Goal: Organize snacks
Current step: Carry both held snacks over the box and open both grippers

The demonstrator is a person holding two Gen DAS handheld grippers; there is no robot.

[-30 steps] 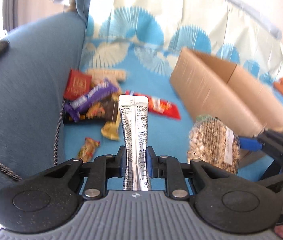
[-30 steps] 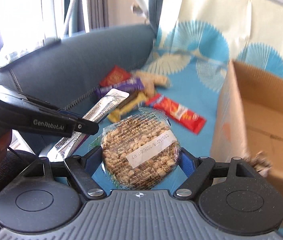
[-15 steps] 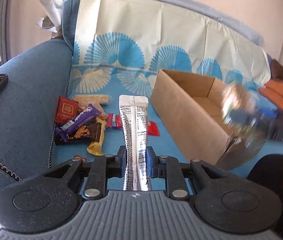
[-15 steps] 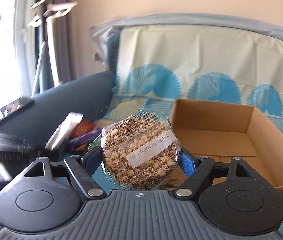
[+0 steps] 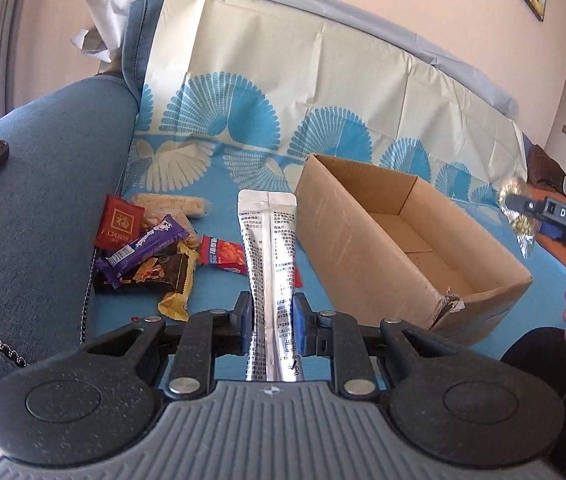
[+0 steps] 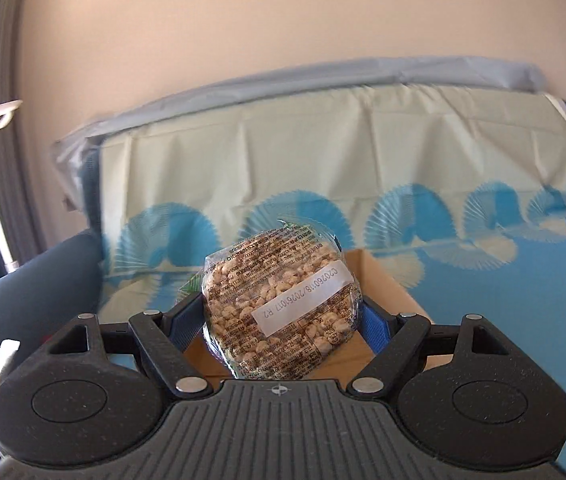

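Swung over the cardboard box (image 6: 387, 280), right claw (image 6: 283, 316) grips puffed-grain pack (image 6: 279, 304); left claw (image 5: 271, 320) pinches silver sachet (image 5: 269, 256).

Both views are brightly daylit and bent by fisheye distortion at the edges; the right wrist view's background is smeared by motion blur.

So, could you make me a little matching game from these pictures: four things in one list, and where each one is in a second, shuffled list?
Things:
1. silver sachet
2. round puffed-grain cake
3. purple bar
4. cardboard box

Places:
A. lying in the snack pile by the sofa arm
B. clamped in the left gripper
C. standing open on the blue cover
D. clamped in the right gripper

Pairs: 1-B, 2-D, 3-A, 4-C
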